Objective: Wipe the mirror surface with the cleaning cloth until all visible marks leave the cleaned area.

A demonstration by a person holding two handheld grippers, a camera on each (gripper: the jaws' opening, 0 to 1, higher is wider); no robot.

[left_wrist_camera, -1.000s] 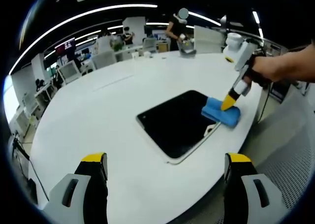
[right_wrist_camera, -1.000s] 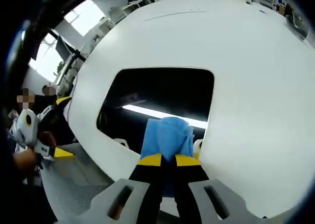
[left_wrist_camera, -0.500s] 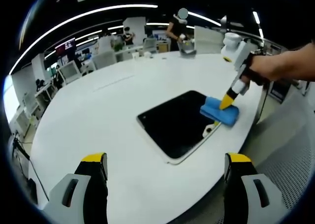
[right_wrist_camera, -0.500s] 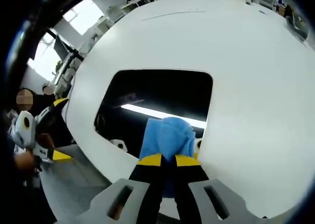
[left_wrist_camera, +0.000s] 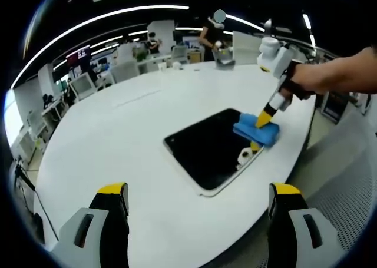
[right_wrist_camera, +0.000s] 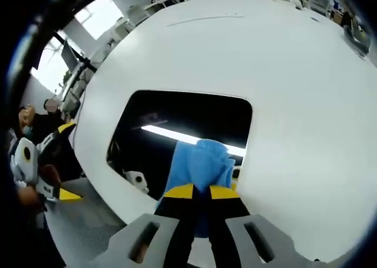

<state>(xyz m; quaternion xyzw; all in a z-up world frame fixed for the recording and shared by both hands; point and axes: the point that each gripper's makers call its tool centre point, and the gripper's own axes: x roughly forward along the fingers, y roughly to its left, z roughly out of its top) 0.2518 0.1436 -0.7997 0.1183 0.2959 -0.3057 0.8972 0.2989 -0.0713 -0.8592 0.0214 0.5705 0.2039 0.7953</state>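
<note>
The right gripper (right_wrist_camera: 200,191), clamped on the blue cloth (right_wrist_camera: 200,165), has slid it from the mirror's (left_wrist_camera: 209,147) corner onto the glass, so wiping is underway, while the left gripper (left_wrist_camera: 197,194) hangs open above the table's (left_wrist_camera: 118,132) edge.

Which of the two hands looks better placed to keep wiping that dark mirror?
The right tool, I'd say. It is shut on the blue cloth, which rests at the mirror's edge. The left tool is open, holds nothing, and is well back from the mirror.
</note>
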